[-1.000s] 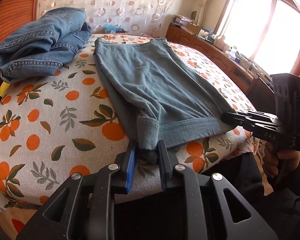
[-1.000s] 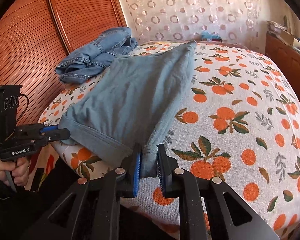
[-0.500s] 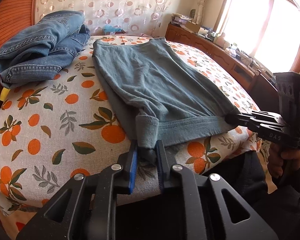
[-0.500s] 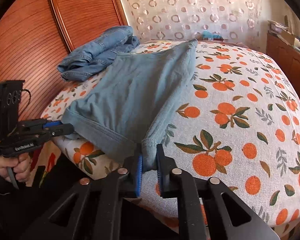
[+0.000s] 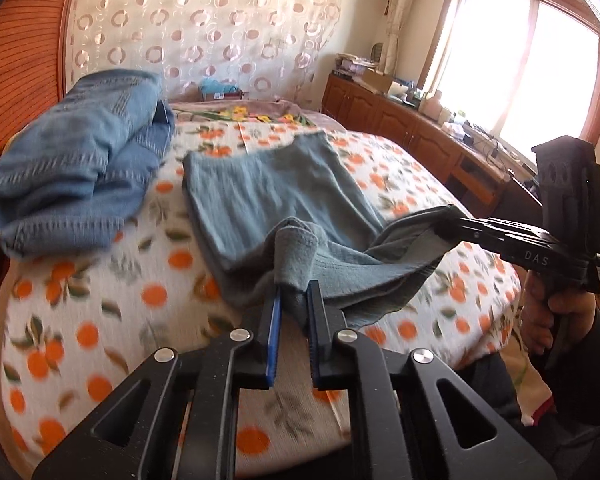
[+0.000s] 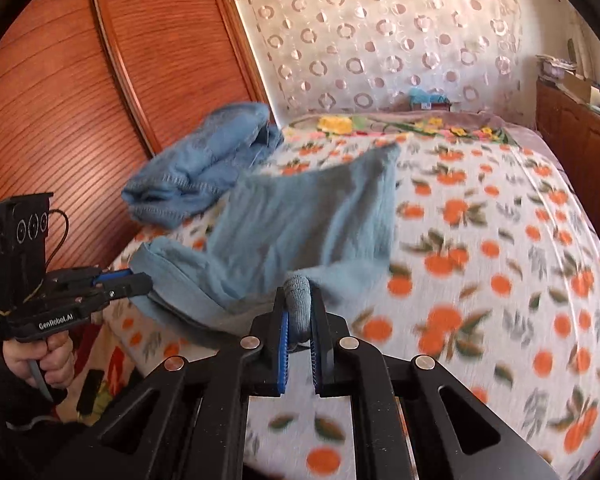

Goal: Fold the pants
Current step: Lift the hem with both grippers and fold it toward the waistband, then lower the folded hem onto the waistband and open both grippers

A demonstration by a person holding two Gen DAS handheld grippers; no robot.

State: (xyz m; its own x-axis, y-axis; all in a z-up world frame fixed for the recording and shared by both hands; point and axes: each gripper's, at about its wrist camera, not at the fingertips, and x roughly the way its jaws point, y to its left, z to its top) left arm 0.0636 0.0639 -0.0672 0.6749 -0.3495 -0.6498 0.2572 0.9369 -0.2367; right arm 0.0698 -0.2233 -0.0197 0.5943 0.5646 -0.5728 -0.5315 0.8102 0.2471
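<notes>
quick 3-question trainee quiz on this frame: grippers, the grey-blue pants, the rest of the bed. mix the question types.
1. True or false: both grippers are shut on the near hem of the grey-blue pants.
2. Multiple choice: where do the folded jeans lie? A) on top of the pants B) on the bed beside the pants, near the wooden headboard C) on the floor
3. Fill in: the bedspread is printed with ____.

Key: 1 true, the left gripper and the right gripper each pinch a hem corner, raised off the bed; 2 B; 3 oranges.
</notes>
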